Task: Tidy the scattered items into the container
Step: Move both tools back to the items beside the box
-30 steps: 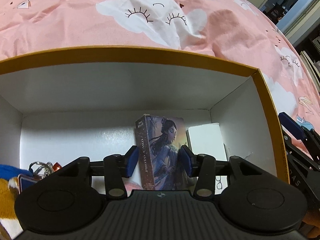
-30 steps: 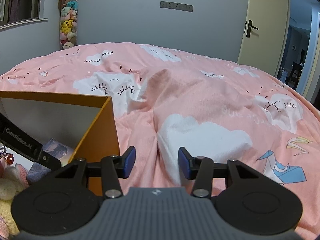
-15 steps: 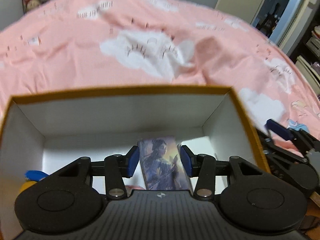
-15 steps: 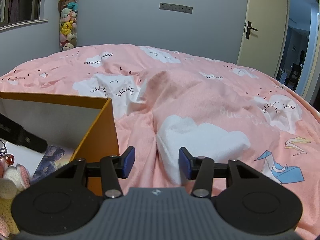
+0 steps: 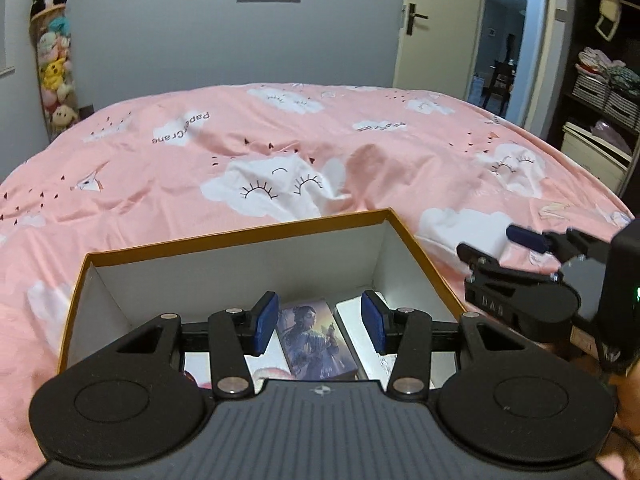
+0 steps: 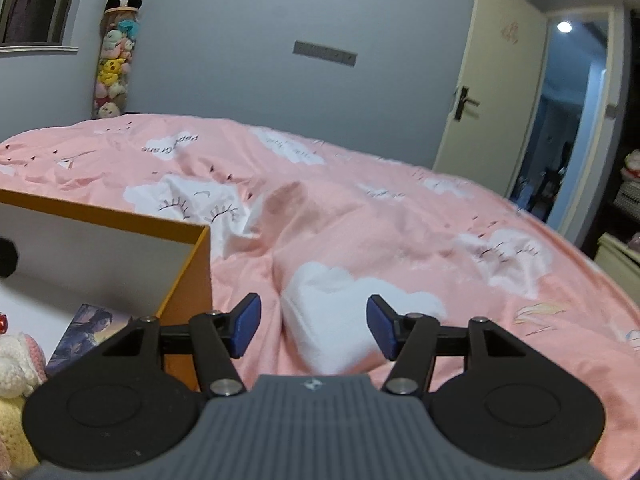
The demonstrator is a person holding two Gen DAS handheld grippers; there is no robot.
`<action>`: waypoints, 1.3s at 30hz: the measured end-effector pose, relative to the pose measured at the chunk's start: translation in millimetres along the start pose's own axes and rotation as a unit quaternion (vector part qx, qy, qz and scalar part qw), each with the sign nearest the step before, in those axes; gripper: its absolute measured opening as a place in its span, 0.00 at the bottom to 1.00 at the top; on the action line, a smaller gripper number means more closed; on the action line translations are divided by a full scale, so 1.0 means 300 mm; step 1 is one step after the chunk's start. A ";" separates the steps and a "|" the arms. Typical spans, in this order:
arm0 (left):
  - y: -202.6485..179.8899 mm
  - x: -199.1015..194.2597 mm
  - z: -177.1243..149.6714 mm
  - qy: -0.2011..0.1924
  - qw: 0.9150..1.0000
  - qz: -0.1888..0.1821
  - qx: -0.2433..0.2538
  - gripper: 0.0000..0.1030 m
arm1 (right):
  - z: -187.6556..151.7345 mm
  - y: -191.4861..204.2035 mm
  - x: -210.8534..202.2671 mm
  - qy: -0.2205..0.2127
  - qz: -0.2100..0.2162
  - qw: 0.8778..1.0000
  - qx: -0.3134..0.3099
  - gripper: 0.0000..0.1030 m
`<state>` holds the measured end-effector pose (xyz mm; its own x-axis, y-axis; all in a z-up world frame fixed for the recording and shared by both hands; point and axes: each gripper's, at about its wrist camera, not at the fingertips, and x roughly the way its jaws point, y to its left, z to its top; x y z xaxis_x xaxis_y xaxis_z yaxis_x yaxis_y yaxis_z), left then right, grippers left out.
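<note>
- The bed (image 5: 280, 152) looks bare of loose items from my two views.
- The box (image 5: 240, 236) holds the card pack (image 5: 316, 336), lying flat.
- My left gripper (image 5: 319, 322) hangs above it, fingers apart, empty.
- My right gripper (image 6: 313, 330) is opening over the bedding, empty.
- Next, I judge: scan for leftovers.

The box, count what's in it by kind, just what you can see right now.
Inside the box:
Illustrated card box: 1
White box: 1
Crocheted plush: 1
Red trinket, mostly cut off: 1
Total: 4 visible; the grippers hide part of the floor.
</note>
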<state>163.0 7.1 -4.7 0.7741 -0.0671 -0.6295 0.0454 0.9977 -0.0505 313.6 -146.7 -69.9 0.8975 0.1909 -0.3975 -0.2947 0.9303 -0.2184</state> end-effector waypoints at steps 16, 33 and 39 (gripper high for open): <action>0.082 -0.180 -0.103 -0.043 0.998 0.016 -0.035 0.61 | 0.062 -0.059 -0.284 -0.047 -0.005 0.998 0.052 0.72; 0.178 -0.271 -0.244 0.048 0.996 -0.053 -0.051 0.61 | 0.008 -0.019 -0.494 0.027 0.104 0.994 0.019 0.71; 0.144 -0.247 -0.318 0.105 0.989 -0.100 -0.030 0.61 | -0.070 0.003 -0.515 0.077 0.130 0.989 0.002 0.68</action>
<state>47.4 54.3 -34.3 0.6053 -0.2703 -0.7487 0.1427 0.9622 -0.2321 167.9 -181.8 -27.5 0.7307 0.3736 -0.5714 -0.5067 0.8577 -0.0872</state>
